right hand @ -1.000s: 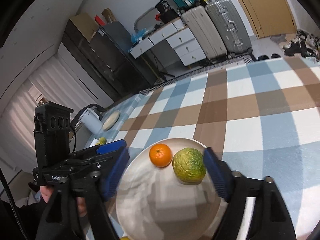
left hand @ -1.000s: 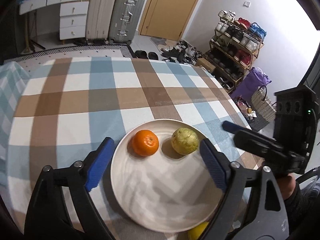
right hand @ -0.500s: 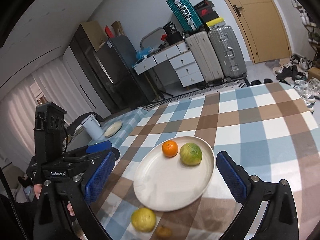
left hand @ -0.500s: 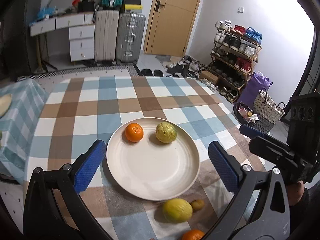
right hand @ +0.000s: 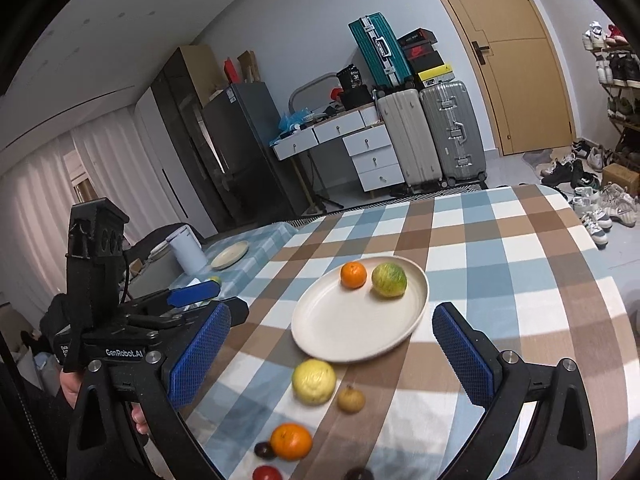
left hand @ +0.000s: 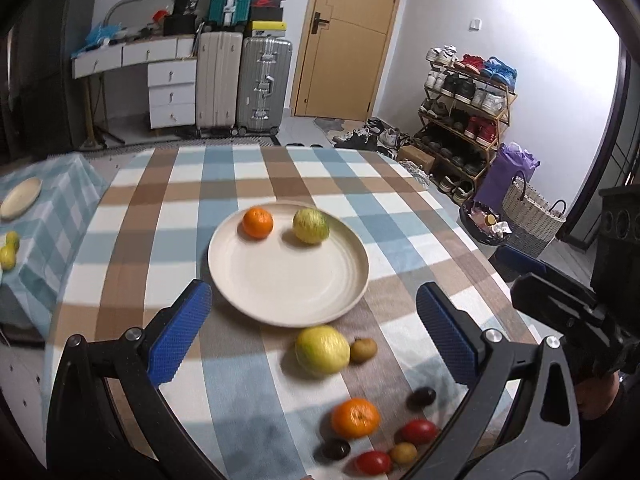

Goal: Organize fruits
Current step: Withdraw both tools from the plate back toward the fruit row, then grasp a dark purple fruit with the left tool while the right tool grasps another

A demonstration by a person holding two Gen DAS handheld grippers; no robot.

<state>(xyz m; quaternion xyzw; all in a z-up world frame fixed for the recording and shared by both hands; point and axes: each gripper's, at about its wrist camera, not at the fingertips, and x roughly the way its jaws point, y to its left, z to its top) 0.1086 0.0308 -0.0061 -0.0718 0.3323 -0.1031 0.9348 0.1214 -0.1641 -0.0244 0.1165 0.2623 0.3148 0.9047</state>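
Note:
A cream plate [left hand: 280, 280] [right hand: 344, 328] on the checked tablecloth holds an orange [left hand: 257, 222] [right hand: 353, 275] and a green-yellow citrus [left hand: 310, 226] [right hand: 389, 279]. In front of the plate lie a yellow citrus [left hand: 322, 350] [right hand: 313, 382], a small brown fruit [left hand: 363, 350] [right hand: 351, 399], another orange [left hand: 355, 418] [right hand: 291, 441], red tomatoes [left hand: 418, 431] and dark plums [left hand: 421, 397]. My left gripper [left hand: 312, 336] is open and empty above the loose fruit. My right gripper [right hand: 332, 356] is open and empty, raised over the plate's near edge.
The table's right edge [left hand: 472, 240] drops toward a shoe rack and baskets. A lower side table [left hand: 36, 208] at left carries a small plate and yellow fruits. A white canister [right hand: 186, 250] stands there too. Suitcases and drawers stand beyond the table.
Both grippers have pulled back and up from the plate. The loose fruits in front of the plate have come into view. Both stay open and empty.

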